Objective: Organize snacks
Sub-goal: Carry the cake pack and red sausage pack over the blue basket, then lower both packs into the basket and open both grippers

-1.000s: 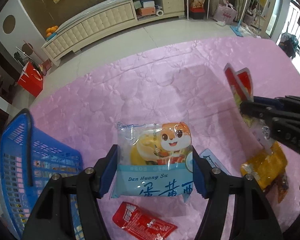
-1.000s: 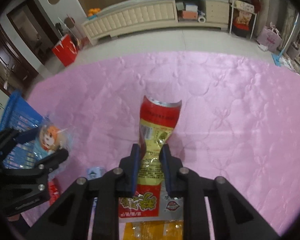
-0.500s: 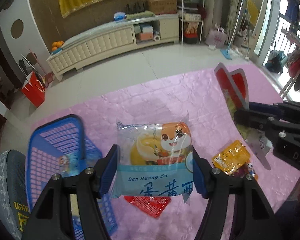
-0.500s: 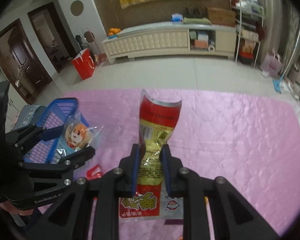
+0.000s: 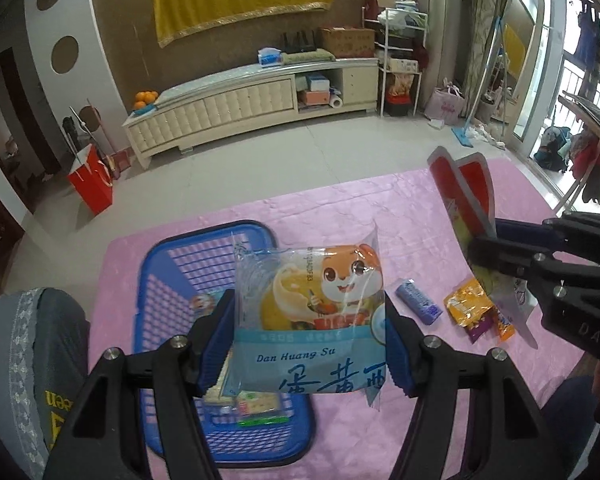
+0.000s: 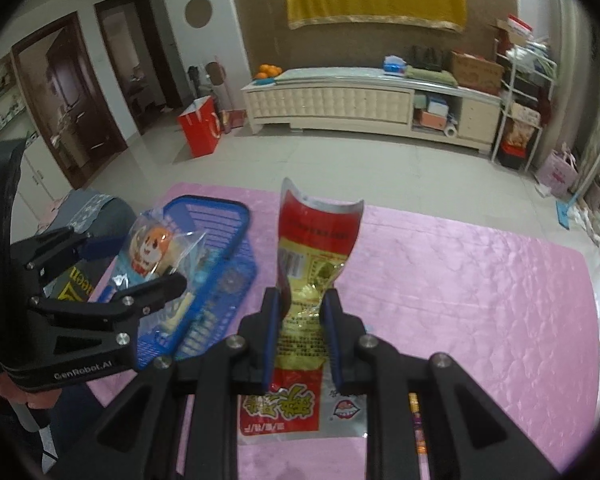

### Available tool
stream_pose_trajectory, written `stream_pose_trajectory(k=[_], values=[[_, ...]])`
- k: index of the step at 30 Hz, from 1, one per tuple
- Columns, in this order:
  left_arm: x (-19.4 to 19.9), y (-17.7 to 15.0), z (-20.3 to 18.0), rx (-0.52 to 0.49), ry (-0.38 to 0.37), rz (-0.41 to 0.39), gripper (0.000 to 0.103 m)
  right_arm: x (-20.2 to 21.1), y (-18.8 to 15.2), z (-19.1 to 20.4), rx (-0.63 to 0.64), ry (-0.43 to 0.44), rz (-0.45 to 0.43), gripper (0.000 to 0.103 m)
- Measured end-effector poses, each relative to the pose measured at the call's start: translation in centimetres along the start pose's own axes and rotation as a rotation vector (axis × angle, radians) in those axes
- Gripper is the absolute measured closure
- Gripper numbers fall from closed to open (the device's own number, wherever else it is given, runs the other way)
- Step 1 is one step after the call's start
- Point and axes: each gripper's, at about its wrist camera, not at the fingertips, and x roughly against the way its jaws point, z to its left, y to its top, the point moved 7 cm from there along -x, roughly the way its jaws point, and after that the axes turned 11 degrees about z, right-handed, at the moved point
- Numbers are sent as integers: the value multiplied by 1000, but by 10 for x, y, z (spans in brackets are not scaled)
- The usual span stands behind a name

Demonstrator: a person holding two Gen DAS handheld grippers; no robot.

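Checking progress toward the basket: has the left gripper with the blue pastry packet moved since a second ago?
Yes. The left gripper, jaws on the blue pastry packet, has risen from low over the pink cloth and now sits above the blue basket.

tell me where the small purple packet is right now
In the left wrist view the small purple packet lies on the pink cloth, right of the blue basket and just left of the orange packets.

Glossy clear plastic wrapped the blue pastry packet (image 5: 308, 320), shiny foil the red-and-gold snack bag (image 6: 312, 264), while the blue plastic lattice basket (image 5: 172, 280) sat on satiny quilted pink cloth (image 5: 340, 208).
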Motion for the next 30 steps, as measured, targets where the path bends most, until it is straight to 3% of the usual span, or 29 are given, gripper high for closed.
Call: stream_pose_trajectory(k=[8, 17, 23, 30], values=[[13, -21, 47, 20, 29, -5, 39, -11, 12, 54, 89, 19, 5, 77], [-2, -35, 91, 47, 50, 29, 39, -49, 26, 99, 158, 46, 58, 77], [-27, -38, 109, 69, 23, 71, 39, -71, 35, 115, 189, 49, 81, 77], [-63, -23, 117, 70, 20, 101, 39, -97, 40, 107, 182, 29, 108, 77]])
